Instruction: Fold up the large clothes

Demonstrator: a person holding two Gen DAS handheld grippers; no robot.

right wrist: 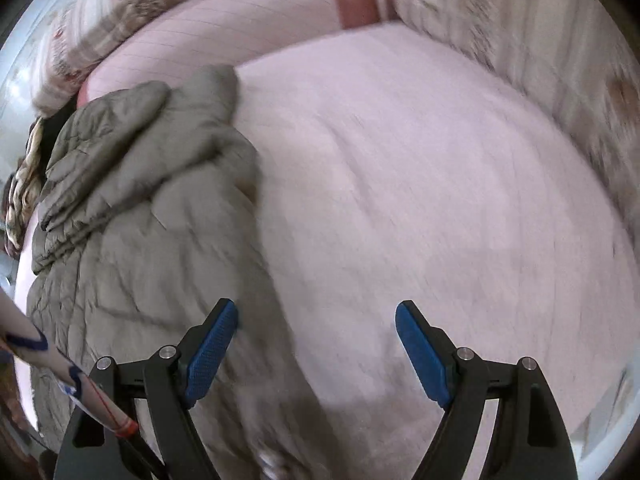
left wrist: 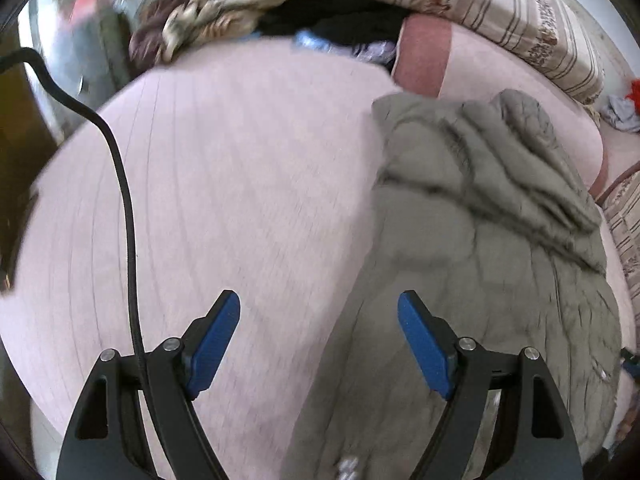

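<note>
A grey-olive quilted jacket (left wrist: 480, 240) lies on a pale pink bed sheet (left wrist: 240, 180), folded into a long strip with its sleeves laid over the top. My left gripper (left wrist: 319, 308) is open and empty, above the jacket's left edge. In the right wrist view the same jacket (right wrist: 152, 220) lies at the left. My right gripper (right wrist: 316, 316) is open and empty, above the jacket's right edge and the bare sheet (right wrist: 440, 180).
A striped blanket (left wrist: 520, 12) and a pink pillow (left wrist: 424, 56) lie at the bed's far side. A pile of patterned and dark clothes (left wrist: 248, 12) sits at the far left. A black cable (left wrist: 124, 200) hangs over the sheet. A sleeved arm (right wrist: 60, 372) shows at the left.
</note>
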